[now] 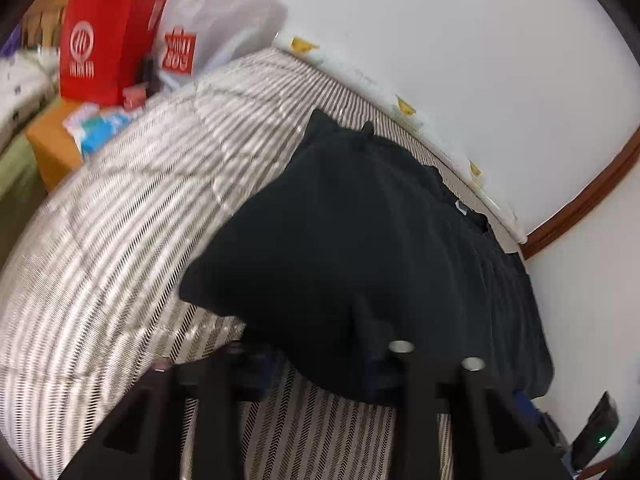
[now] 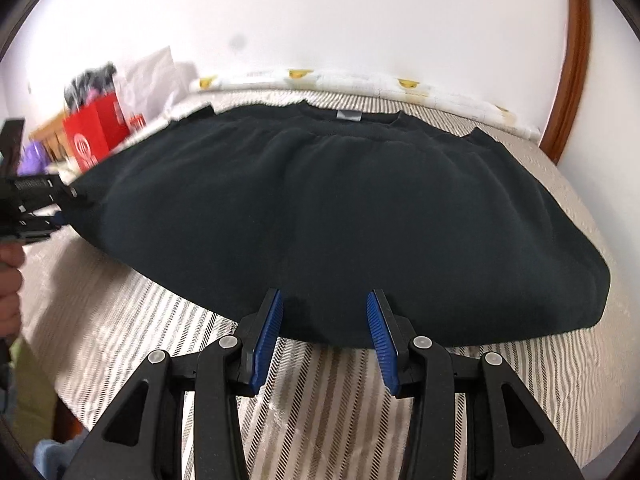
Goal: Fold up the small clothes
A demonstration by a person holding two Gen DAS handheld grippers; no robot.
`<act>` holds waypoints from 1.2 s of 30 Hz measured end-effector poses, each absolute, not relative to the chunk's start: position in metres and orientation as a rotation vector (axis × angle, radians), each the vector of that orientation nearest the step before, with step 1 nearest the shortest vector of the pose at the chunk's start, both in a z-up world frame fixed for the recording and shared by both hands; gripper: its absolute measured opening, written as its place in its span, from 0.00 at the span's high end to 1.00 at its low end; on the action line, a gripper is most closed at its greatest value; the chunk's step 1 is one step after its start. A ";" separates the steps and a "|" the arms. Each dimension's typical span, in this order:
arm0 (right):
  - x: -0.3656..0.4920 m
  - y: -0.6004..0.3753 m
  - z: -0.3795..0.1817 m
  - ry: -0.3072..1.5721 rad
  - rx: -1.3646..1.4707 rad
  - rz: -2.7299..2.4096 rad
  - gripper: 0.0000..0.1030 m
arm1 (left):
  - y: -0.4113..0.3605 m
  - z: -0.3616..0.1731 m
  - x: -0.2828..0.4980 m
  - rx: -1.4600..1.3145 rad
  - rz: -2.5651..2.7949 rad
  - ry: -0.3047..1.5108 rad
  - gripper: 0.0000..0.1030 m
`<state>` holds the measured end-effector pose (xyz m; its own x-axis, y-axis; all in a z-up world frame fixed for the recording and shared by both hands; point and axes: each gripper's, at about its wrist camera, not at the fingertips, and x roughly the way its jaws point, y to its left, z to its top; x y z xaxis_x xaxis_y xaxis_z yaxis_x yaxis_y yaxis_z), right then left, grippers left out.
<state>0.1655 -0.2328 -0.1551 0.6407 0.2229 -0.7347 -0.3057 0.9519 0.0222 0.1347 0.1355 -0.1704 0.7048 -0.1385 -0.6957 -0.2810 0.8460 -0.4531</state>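
One red bag point(image 1: 102, 44) looks stuffed; right tool point(image 2: 326, 320) gapes, left tool point(image 2: 60, 204) grips sweater point(image 2: 320, 208).

Right gripper point(image 2: 326, 312) fingers spread apart; left gripper point(image 2: 60, 206) state unclear

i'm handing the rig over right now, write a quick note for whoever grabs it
Left tongs: at the left edge of the black sweatshirt; grip hidden by the cloth and blur, cannot tell.
Right tongs: open, at the near hem, gripping nothing.
Sweatshirt: spread on the striped bedcover, neck label toward the wall.
Done: garment laid out.
Left: all the folds; none visible yet.
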 end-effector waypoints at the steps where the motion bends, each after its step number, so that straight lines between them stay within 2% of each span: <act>1: 0.167 -0.239 -0.153 0.821 -0.101 0.294 0.58 | 0.132 -0.165 0.134 -0.553 0.090 0.787 0.77; 10: 0.168 -0.308 -0.127 0.761 0.011 0.230 0.56 | 0.082 -0.096 0.132 -0.410 -0.021 0.639 0.84; 17: 0.166 -0.352 -0.102 0.712 0.002 0.169 0.53 | 0.004 -0.059 0.154 -0.293 -0.199 0.596 0.86; 22: 0.168 -0.375 -0.101 0.728 0.006 0.119 0.52 | -0.053 -0.068 0.171 -0.237 -0.335 0.653 0.88; 27: 0.166 -0.386 -0.109 0.746 0.015 0.107 0.52 | -0.105 -0.102 0.186 -0.126 -0.383 0.759 0.88; 32: 0.172 -0.386 -0.119 0.774 0.023 0.116 0.52 | -0.120 -0.116 0.191 -0.069 -0.387 0.815 0.88; 36: 0.178 -0.379 -0.116 0.779 0.039 0.140 0.49 | -0.106 -0.109 0.188 -0.098 -0.439 0.800 0.78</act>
